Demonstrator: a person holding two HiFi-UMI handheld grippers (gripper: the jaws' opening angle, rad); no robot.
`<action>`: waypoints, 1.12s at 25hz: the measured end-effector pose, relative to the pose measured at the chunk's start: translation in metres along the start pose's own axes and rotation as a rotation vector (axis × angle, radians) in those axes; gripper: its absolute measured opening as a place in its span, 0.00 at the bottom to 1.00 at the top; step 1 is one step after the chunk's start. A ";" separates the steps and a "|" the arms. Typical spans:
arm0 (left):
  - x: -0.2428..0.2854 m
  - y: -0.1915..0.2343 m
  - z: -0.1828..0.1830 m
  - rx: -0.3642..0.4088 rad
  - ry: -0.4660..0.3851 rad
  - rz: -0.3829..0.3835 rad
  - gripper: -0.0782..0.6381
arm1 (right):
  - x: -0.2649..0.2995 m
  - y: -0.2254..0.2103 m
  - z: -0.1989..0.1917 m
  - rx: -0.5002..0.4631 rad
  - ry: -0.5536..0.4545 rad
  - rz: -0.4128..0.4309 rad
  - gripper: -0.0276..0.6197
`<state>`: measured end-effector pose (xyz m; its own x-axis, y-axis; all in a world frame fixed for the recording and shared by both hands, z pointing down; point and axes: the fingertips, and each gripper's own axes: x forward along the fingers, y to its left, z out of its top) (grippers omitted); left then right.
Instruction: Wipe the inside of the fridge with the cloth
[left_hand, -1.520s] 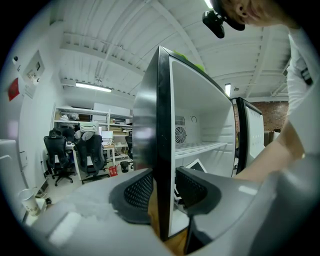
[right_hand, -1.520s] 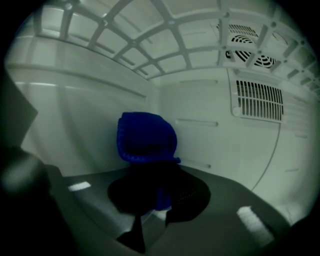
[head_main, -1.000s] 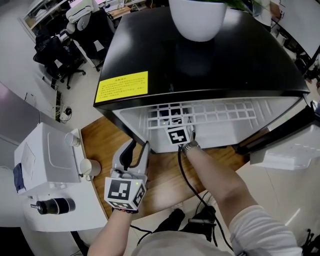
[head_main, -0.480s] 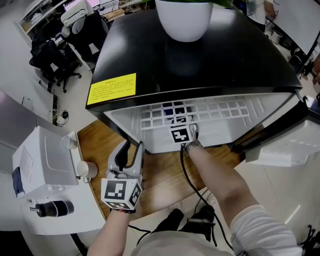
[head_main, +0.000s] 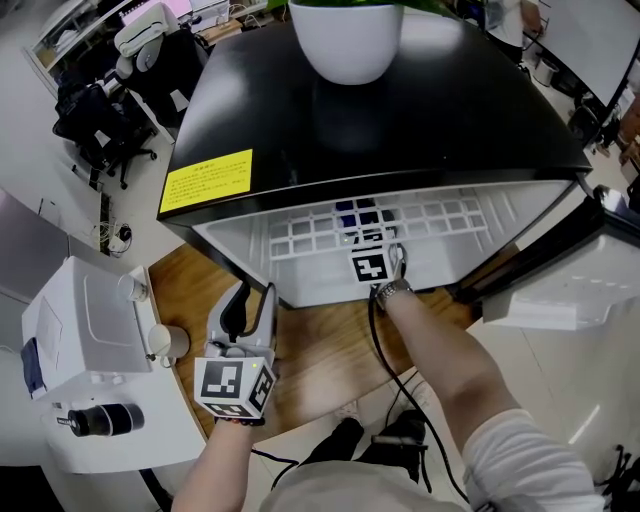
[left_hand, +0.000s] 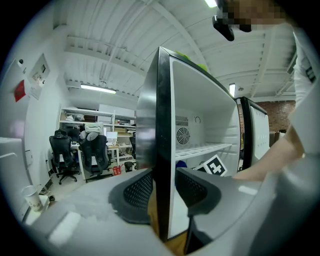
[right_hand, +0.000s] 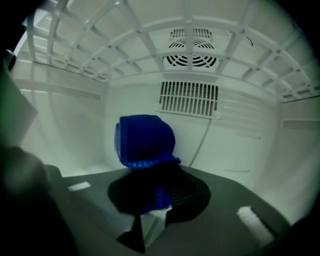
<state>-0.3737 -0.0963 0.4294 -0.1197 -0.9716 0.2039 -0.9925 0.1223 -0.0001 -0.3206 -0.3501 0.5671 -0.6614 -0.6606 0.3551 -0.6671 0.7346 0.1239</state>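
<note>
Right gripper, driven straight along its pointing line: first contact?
Probably the fridge's back wall, below the slatted vent; the blue cloth clamped in the right gripper would touch it first. Depth unclear.

A pale sleeve (head_main: 520, 450) and wristwatch (head_main: 392, 291) are worn; the grey left hand-held gripper (head_main: 252, 292) bears a marker cube (head_main: 235, 385).

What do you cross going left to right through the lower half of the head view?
White machine → paper cup → left gripper, open and empty → right gripper, reaching into the fridge and shut on the blue cloth → open fridge door.
</note>
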 end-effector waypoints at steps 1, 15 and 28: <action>0.000 0.000 0.000 0.000 -0.001 0.001 0.31 | -0.001 -0.005 -0.001 0.002 0.002 -0.008 0.15; 0.000 0.000 0.000 -0.009 -0.003 0.016 0.31 | -0.017 -0.071 -0.014 0.017 0.028 -0.119 0.16; 0.000 0.001 -0.001 -0.007 -0.003 0.020 0.31 | -0.030 -0.120 -0.033 0.055 0.080 -0.237 0.16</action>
<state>-0.3743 -0.0962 0.4300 -0.1395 -0.9695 0.2015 -0.9897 0.1431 0.0030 -0.2101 -0.4134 0.5720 -0.4568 -0.7971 0.3950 -0.8193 0.5500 0.1624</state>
